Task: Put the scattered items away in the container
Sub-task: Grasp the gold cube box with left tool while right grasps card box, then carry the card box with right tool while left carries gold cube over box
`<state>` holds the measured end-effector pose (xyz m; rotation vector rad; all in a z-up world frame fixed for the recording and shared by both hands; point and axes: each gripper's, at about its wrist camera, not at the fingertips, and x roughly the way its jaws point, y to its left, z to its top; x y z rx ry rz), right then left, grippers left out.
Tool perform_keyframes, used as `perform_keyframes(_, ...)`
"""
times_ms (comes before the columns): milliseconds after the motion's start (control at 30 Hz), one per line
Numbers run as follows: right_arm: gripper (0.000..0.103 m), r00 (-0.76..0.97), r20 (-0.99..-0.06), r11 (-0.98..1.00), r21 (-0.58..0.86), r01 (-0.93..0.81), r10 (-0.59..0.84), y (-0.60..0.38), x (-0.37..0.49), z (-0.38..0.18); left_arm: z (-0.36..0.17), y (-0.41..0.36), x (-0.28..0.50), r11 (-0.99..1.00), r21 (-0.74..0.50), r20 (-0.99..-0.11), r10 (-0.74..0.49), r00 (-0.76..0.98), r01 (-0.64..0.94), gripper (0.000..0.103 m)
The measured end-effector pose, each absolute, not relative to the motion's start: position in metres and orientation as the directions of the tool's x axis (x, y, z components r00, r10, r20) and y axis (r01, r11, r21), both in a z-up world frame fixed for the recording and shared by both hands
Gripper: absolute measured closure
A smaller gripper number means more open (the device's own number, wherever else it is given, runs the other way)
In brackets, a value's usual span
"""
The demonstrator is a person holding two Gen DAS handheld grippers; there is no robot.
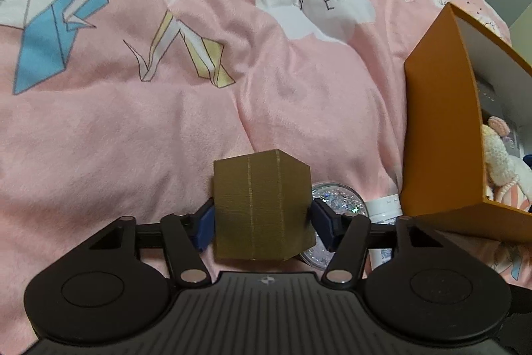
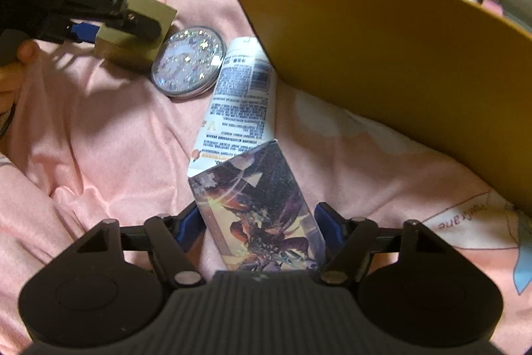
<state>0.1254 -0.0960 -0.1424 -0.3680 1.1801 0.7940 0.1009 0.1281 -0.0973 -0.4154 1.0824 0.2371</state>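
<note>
Left tool (image 1: 262, 223) grips olive block (image 1: 262, 205); orange box (image 1: 442, 135) beside.

Home bedroom, pink printed duvet (image 1: 166, 128) (origami cranes, sleepy clouds), crocheted soft toy (image 1: 498, 155) in box

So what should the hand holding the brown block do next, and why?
Probably carry it right and up over the orange box wall. The left gripper is shut on the brown block, already off the pink blanket, and the box, with toys inside, stands just to its right.
</note>
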Motion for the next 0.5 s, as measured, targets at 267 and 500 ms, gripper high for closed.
perform_keyframes(267,0.038,0.223,-0.893,0.712,0.14,-0.688,0.391,-0.105,0.123,-0.119,-0.071,0.113,0.083,0.924,-0.185,-0.864,0.009,0.504,-0.335,0.048)
perform_keyframes(500,0.04,0.264,-0.855,0.741,0.187,-0.645,0.446,-0.128,0.126,-0.097,-0.043,0.088,0.069,0.962,-0.159,-0.812,0.002,0.584,-0.224,0.048)
